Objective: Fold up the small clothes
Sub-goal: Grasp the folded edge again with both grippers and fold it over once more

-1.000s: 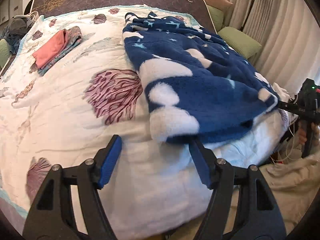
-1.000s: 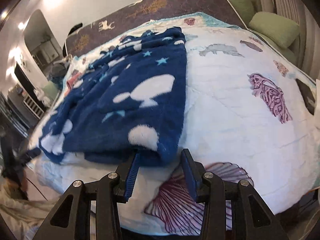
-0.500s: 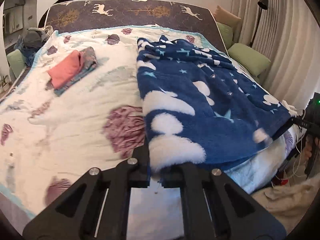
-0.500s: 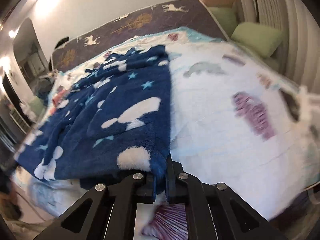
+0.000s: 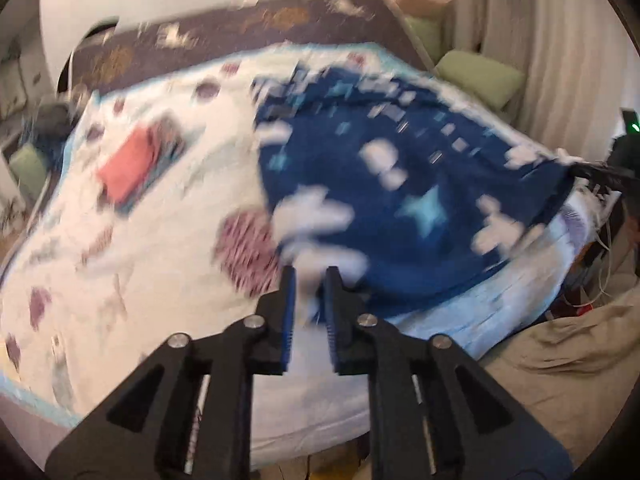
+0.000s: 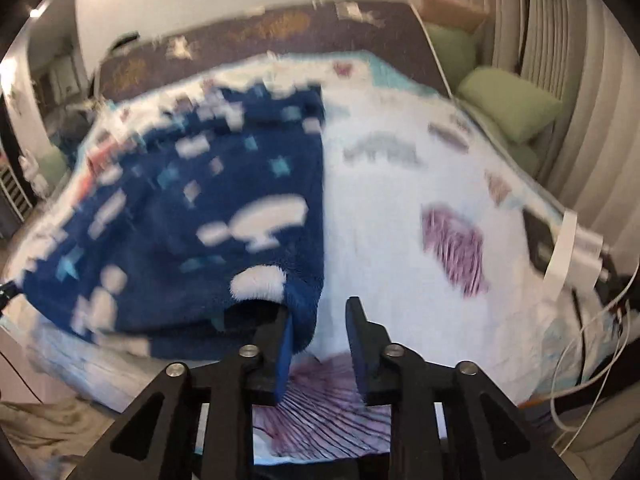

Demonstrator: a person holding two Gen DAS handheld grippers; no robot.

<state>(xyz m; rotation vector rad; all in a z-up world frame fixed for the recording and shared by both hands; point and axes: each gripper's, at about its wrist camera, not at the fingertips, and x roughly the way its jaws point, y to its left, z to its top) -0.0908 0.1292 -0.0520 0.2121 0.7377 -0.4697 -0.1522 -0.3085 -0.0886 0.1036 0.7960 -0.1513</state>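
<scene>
A dark blue fleece garment (image 5: 400,184) with white clouds and stars lies spread on the bed, its near hem raised off the cover. In the left wrist view my left gripper (image 5: 310,280) has a white fleece corner filling the narrow gap between its pads; the jaws are opening slightly. In the right wrist view the garment (image 6: 180,220) has its other near corner between the jaws of my right gripper (image 6: 320,312). That corner rests on the left pad and a gap shows beside the right pad; these jaws are opening too. The right gripper (image 5: 600,174) also shows at the hem's far end.
The bed cover (image 5: 140,260) is white with shell prints. A folded pile of pink and grey clothes (image 5: 132,168) lies at its far left. Green pillows (image 6: 512,108) lean by the curtain. A white charger and cables (image 6: 580,248) sit at the bed's right edge.
Both grippers went from open to closed on the garment's near corners and rose, lifting the hem. Their jaws now stand a little wider than half a second ago.
</scene>
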